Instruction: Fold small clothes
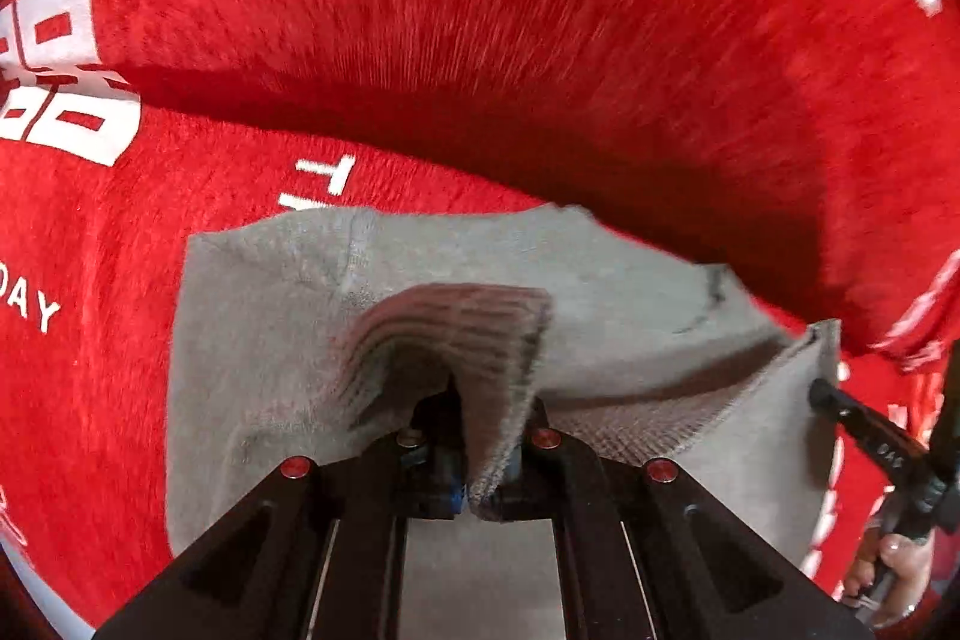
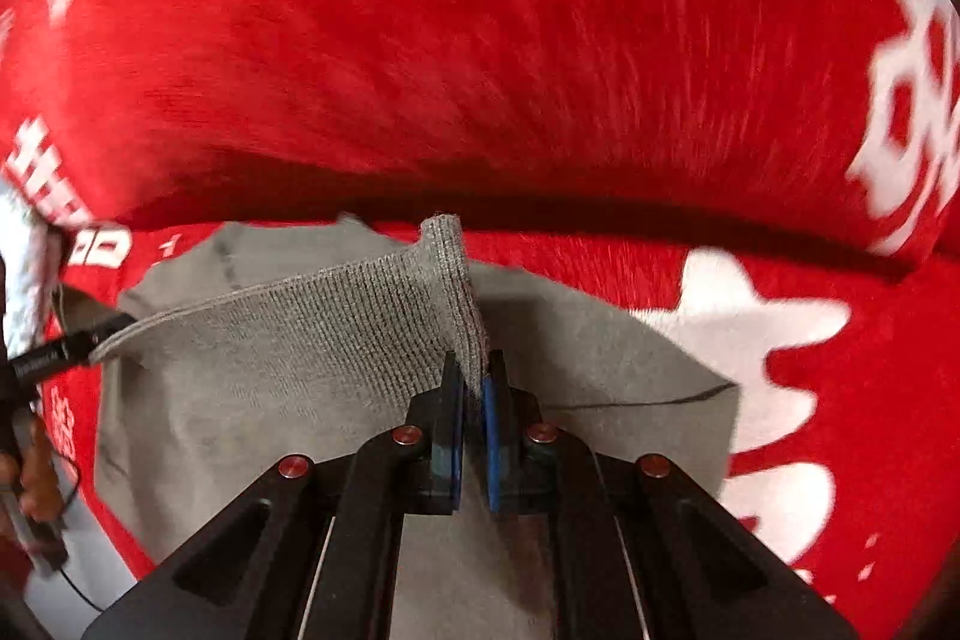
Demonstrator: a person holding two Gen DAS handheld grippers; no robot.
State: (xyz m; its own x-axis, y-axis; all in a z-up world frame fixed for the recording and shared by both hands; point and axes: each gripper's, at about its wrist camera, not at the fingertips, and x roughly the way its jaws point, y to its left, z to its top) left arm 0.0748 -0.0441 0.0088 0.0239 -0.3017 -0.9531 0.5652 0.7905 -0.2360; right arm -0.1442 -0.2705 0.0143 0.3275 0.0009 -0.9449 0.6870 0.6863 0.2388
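Your left gripper (image 1: pixel 474 460) is clamped on the ribbed hem of a grey garment (image 1: pixel 258 340), and your right gripper (image 2: pixel 477 400) pinches the same hem further along, so the edge stretches raised between them. The rest of the garment lies flat on a red cloth (image 2: pixel 480 40) with white lettering; a fold of that cloth rises behind it.

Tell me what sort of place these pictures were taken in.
Probably a home, on a bed or sofa, though no walls or furniture show. A plush red blanket with white printed lettering fills both views, and a small grey garment lies on it with its ribbed edge pinched in both grippers.
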